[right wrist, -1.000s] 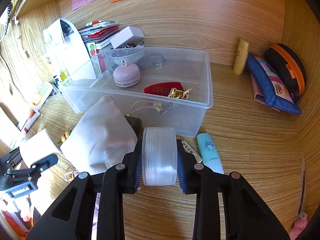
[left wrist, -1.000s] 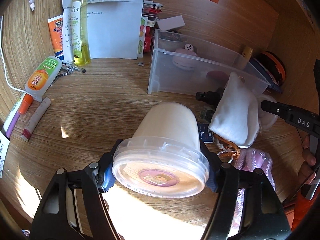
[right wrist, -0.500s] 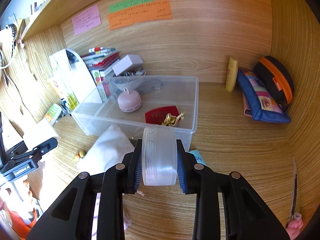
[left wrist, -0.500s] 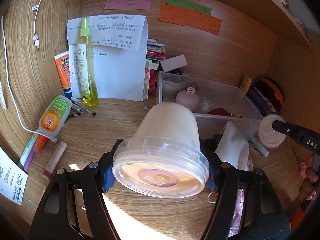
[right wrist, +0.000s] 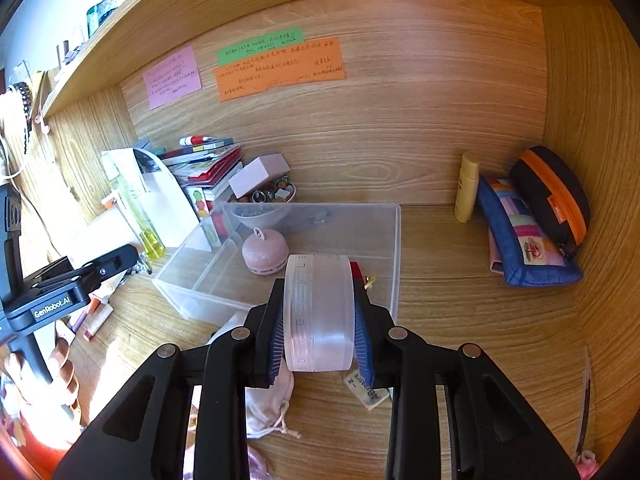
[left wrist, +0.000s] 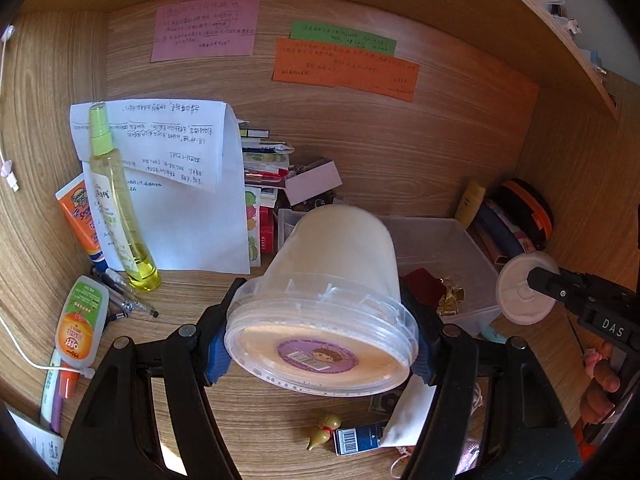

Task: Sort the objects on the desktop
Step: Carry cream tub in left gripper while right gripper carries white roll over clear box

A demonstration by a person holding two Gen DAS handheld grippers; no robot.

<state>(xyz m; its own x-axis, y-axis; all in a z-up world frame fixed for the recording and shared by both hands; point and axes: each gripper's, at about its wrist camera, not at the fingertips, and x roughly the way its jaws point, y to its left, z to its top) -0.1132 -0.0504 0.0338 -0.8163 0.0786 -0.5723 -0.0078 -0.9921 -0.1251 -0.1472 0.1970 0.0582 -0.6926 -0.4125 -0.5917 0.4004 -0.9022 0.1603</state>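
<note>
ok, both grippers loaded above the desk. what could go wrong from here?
1. The left gripper grips the big lidded tub only at its rim, tilted; it could pivot or slip out.
2. The right gripper pinches the round frosted jar on its smooth flat faces; it may slide.
3. The clear bin already holds a pink timer and red pouch; a careless drop could hit them.

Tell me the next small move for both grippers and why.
Probably carry the large tub in the left gripper forward over the clear bin and lower it in. The right gripper holds a small round jar; the bin has bare floor beside the pink timer.
</note>
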